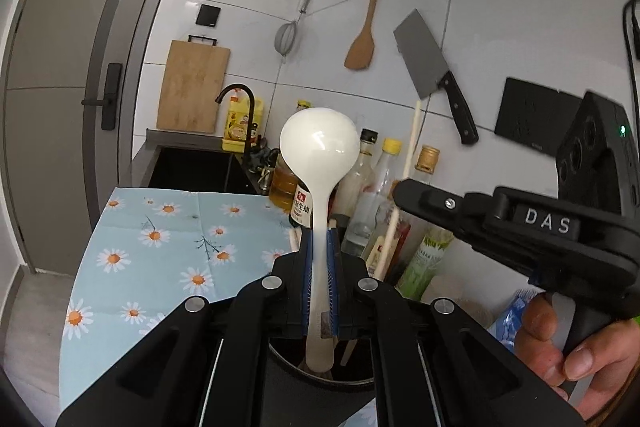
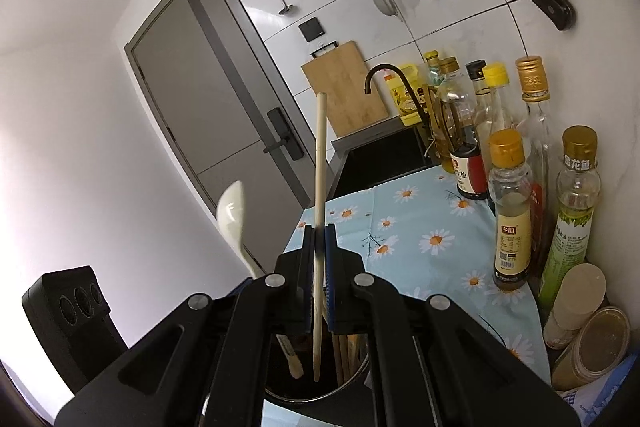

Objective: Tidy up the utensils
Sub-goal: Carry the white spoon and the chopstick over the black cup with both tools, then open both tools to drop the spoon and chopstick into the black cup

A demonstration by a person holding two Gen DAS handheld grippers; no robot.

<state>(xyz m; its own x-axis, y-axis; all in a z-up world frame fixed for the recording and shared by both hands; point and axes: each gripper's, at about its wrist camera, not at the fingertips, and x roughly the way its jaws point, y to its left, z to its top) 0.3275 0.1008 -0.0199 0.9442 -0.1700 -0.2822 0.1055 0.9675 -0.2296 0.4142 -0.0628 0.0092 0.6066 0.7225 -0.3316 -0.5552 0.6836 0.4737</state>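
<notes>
Left wrist view: left tongs (image 1: 320, 251) clenched on handle of white rice spoon (image 1: 319, 147), bowl upward, handle end above dark utensil holder (image 1: 288, 367) on floral counter (image 1: 160, 235). Right tongs (image 1: 404, 189) at right, grasping chopstick (image 1: 412, 143).

Right wrist view: right tongs (image 2: 320, 247) clenched on wooden chopstick (image 2: 319, 187), near upright, tip inside utensil holder (image 2: 352, 377) among other utensils. White rice spoon (image 2: 234, 211) at left.

Daisy-print cloth (image 1: 168, 251) over counter, bottles (image 2: 510, 211)

"DAS" on right tongs (image 1: 400, 191)
</notes>
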